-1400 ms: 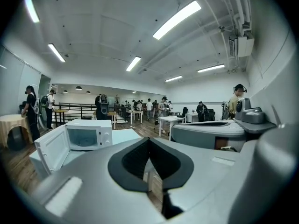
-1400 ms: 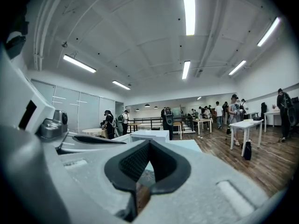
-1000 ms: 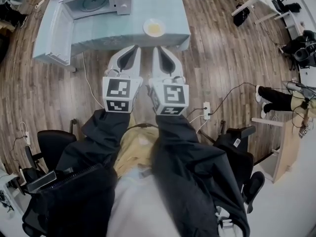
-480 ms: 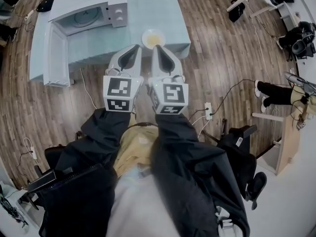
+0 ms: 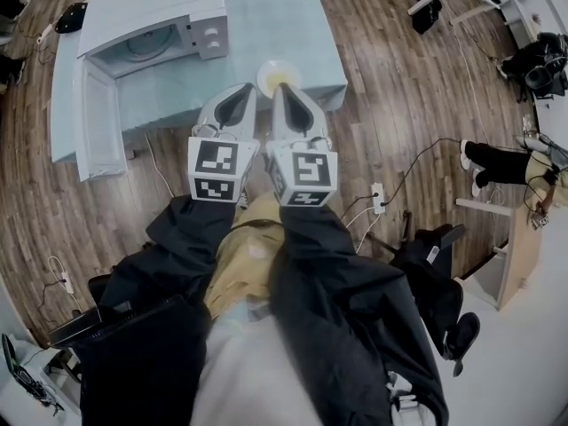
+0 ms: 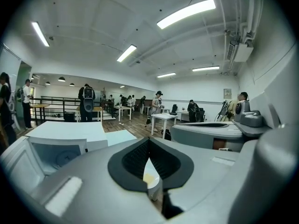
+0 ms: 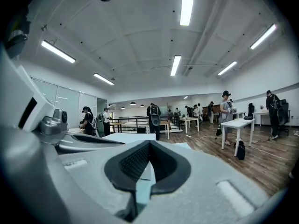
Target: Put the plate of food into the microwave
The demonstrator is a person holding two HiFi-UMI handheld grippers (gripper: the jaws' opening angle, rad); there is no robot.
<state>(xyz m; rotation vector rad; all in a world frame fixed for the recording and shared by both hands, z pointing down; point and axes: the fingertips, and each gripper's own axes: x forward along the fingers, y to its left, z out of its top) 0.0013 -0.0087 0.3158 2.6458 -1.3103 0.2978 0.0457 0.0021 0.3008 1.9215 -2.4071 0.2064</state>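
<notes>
A pale blue-green worktop (image 5: 266,11) stands on a brown plank floor (image 5: 399,105). At its left end sits a boxy white microwave (image 5: 146,7). The microwave's door (image 5: 99,131) hangs wide open on the side away from the control panel and juts past the worktop's near edge. A round glass turntable (image 5: 146,47) shows inside the cavity. The control panel to the right of the cavity carries two round knobs (image 5: 211,38), one above the other; any print there is too small to read.

Two grey hand-held grippers are held side by side, both right of the microwave and in front of the worktop's near edge. The left hand-held gripper (image 5: 243,87) is clenched, its black ribbed pads meeting with nothing gripped. The right hand-held gripper (image 5: 284,87) is clenched and empty too. Each bears a marker cube (image 5: 216,169) printed with black-and-white square patterns, with no letters to read.

The small round white plate with yellow food (image 5: 278,75) rests on the worktop's near edge, to the right of the microwave and outside it. It lies just beyond the two sets of jaw tips, apart from both.
</notes>
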